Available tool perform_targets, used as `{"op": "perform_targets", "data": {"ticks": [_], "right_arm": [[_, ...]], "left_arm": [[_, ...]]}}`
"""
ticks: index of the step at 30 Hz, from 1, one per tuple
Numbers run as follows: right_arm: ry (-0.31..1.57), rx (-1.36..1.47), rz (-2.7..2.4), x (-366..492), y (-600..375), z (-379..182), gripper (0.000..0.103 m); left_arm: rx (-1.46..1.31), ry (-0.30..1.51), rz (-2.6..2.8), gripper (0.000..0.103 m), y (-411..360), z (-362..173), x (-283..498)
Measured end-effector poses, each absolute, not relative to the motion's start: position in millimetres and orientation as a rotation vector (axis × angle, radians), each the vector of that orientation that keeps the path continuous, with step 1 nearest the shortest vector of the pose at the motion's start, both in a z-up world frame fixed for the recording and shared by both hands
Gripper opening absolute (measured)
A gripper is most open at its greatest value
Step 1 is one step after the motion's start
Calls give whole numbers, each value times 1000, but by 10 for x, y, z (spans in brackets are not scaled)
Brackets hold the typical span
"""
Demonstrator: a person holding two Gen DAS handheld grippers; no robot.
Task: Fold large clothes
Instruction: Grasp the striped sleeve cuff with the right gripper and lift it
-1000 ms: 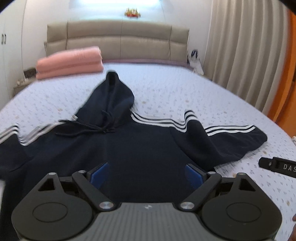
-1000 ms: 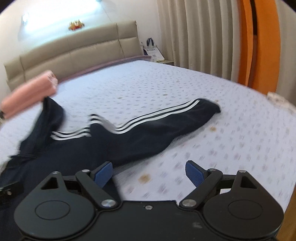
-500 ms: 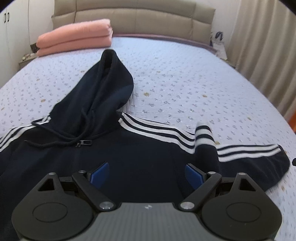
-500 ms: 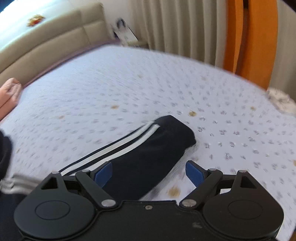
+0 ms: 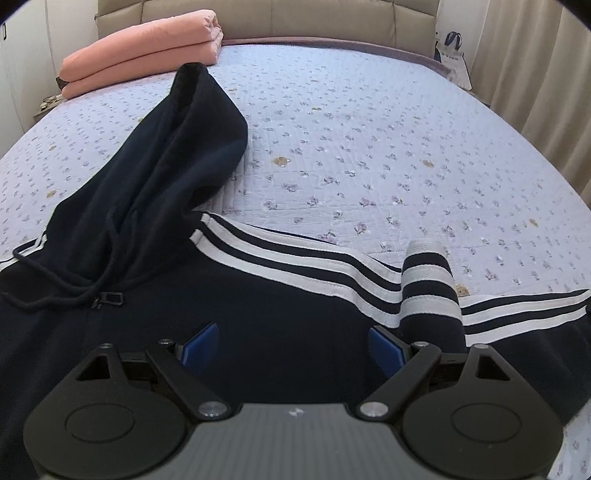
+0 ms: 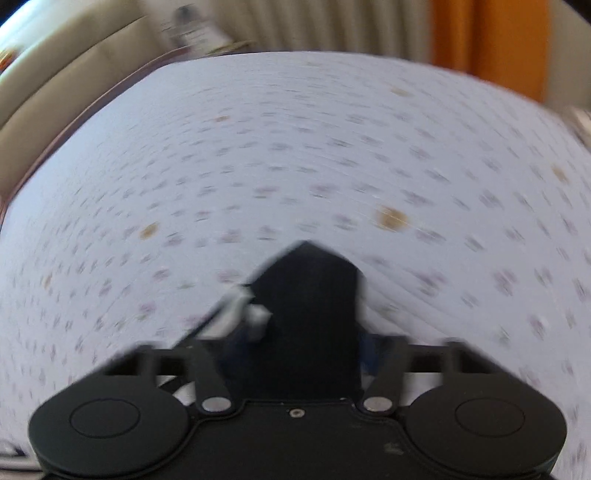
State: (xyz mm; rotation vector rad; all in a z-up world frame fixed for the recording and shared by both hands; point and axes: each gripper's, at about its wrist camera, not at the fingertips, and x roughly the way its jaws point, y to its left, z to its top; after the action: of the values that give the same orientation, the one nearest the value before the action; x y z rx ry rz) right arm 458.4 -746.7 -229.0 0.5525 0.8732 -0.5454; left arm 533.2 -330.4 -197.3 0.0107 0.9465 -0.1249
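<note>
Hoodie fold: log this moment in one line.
left gripper open above hoodie | right gripper closing on sleeve cuff | bed

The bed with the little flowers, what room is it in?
Most likely a bedroom. The wide bed has a padded headboard, folded pink bedding lies near it, and long curtains hang at the side.

Right gripper (image 6: 295, 332) closing on the dark sleeve cuff (image 6: 310, 291) above the bedspread (image 6: 295, 147)
</note>
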Motion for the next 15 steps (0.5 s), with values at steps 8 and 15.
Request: {"op": "perform_targets", "data": {"ticks": [8, 15], "right_arm": [[643, 369, -584, 3992, -7329, -1271, 19], [673, 328, -713, 3507, -7413, -1258, 19]], "left_arm": [[20, 937, -207, 86, -3595, -2023, 5332], [212, 901, -240, 99, -4247, -2369, 5336]]}}
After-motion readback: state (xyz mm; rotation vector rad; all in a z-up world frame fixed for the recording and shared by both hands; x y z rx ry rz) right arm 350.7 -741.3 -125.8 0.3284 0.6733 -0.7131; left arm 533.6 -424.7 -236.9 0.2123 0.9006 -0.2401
